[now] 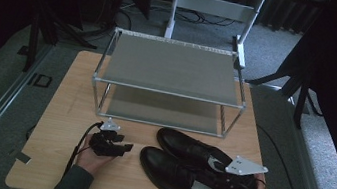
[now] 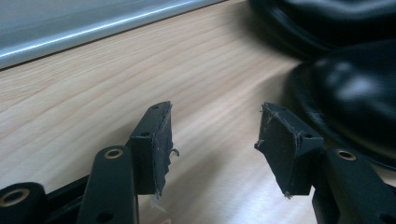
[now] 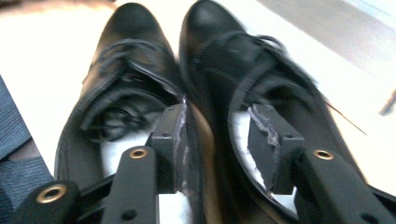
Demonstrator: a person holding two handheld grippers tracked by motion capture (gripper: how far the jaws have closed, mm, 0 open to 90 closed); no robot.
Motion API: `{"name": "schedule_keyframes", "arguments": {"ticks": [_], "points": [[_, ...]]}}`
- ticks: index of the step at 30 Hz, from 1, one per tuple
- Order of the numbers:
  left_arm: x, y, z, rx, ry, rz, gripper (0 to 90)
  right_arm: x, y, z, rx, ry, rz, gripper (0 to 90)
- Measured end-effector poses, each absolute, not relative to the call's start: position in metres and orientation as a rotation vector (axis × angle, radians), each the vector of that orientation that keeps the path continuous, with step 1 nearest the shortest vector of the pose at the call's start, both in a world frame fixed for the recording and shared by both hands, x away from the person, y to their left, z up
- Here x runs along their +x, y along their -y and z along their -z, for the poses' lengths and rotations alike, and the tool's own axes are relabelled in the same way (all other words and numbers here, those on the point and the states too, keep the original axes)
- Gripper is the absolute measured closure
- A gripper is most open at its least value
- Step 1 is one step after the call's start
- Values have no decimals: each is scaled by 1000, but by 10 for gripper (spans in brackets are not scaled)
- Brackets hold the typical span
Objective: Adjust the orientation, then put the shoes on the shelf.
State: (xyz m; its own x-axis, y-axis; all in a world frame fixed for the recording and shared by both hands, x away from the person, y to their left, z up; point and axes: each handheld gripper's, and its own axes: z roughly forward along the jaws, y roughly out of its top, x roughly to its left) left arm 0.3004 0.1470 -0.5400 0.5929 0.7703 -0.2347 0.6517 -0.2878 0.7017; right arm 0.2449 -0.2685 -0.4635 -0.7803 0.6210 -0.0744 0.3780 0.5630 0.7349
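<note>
Plainly the right tool (image 3: 215,149) was the nearer, its half-parted jaws straddling the touching inner walls of the two black shoes (image 1: 185,170) — heels toward it, toes up-left on the desk (image 1: 68,110) — while the left tool (image 1: 120,146) waited half-open and empty beside the toes.

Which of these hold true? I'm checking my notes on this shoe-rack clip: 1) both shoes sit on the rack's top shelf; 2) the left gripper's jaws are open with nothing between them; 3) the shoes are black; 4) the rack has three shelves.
1) False: both black shoes lie side by side on the wooden table, in front of the rack.
2) True: the left gripper stands open over bare wood.
3) True.
4) False: the rack shows two shelves, both bare.
</note>
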Motion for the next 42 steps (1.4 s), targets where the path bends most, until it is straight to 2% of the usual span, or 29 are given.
{"name": "schedule_keyframes", "arguments": {"ticks": [4, 10, 17, 24, 32, 42], "points": [[284, -136, 534, 2043, -1044, -152, 451, 247, 296, 461, 931, -2437, -1055, 487], [273, -121, 536, 2072, -943, -73, 435, 243, 313, 457, 991, -2395, -1110, 483], [269, -110, 540, 2100, -909, -47, 421, 245, 295, 463, 907, -2500, -1073, 388], [257, -107, 536, 2082, -901, -46, 425, 253, 285, 471, 891, -2551, -1007, 341], [241, -96, 532, 2096, -850, -39, 426, 261, 277, 475, 843, -2627, -911, 309], [228, -76, 530, 2110, -756, 25, 465, 266, 266, 482, 805, -2703, -732, 312]]}}
